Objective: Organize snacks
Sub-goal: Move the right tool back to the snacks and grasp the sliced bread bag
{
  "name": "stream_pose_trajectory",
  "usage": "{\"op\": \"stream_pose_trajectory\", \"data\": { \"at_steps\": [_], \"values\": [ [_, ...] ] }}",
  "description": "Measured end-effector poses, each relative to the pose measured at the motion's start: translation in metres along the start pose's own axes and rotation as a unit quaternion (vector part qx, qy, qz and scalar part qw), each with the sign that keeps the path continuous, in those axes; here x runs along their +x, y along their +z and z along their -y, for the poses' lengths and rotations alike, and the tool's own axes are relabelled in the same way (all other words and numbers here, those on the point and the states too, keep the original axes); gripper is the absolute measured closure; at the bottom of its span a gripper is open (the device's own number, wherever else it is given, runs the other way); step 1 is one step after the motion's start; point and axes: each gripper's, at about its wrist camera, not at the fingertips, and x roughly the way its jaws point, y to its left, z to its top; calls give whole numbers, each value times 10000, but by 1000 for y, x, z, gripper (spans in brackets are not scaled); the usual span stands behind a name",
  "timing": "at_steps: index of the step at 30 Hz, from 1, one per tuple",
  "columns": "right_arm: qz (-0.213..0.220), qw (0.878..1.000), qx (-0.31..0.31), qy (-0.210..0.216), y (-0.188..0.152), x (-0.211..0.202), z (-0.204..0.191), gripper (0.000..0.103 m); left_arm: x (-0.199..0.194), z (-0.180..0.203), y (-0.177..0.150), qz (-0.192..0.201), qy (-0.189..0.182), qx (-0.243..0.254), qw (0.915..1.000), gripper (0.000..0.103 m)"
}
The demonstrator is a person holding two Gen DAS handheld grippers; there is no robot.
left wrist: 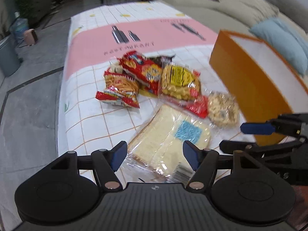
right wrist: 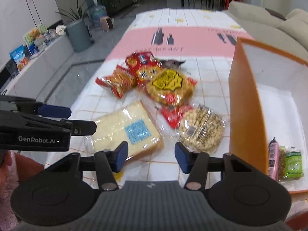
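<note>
Two grippers hang over a table spread with a pink-and-white checked cloth [right wrist: 202,73], both angled down at a heap of snacks. Left gripper [left wrist: 155,155]: jaws spread wide, nothing clasped, the wrapped bread slices [left wrist: 169,144] lying on the cloth below and between the blue pads. Right gripper [right wrist: 151,157]: jaws apart, empty, poised above bare cloth between the bread [right wrist: 127,130] and a clear bag of nuts [right wrist: 201,130]. Pile beyond: yellow-labelled pack of puffed snacks [right wrist: 169,88], red cracker pack [right wrist: 144,67], red bag of stick snacks [right wrist: 119,80], a small red packet [right wrist: 173,114] under the heap's near edge. Orange box with white inside [right wrist: 246,100] stands at the right of the pile, open; in its near corner a pink packet [right wrist: 273,157] and a green packet [right wrist: 292,163]. Beige sofa [left wrist: 231,5] past the table
</note>
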Motion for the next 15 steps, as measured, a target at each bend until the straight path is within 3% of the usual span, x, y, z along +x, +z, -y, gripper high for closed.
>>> {"op": "stream_pose_trajectory", "data": {
  "at_steps": [7, 10, 15],
  "values": [
    [-262, 9994, 219, -19, 6, 28, 5, 50, 30, -14, -1, -505, 24, -188, 9985, 31],
    [-296, 9991, 301, -6, 9, 38, 7, 50, 33, -11, -2, -608, 164, -142, 9979, 42],
    [-455, 9979, 451, -89, 12, 56, 14, 49, 37, -8, -3, -733, 242, -249, 9967, 43]
  ]
}}
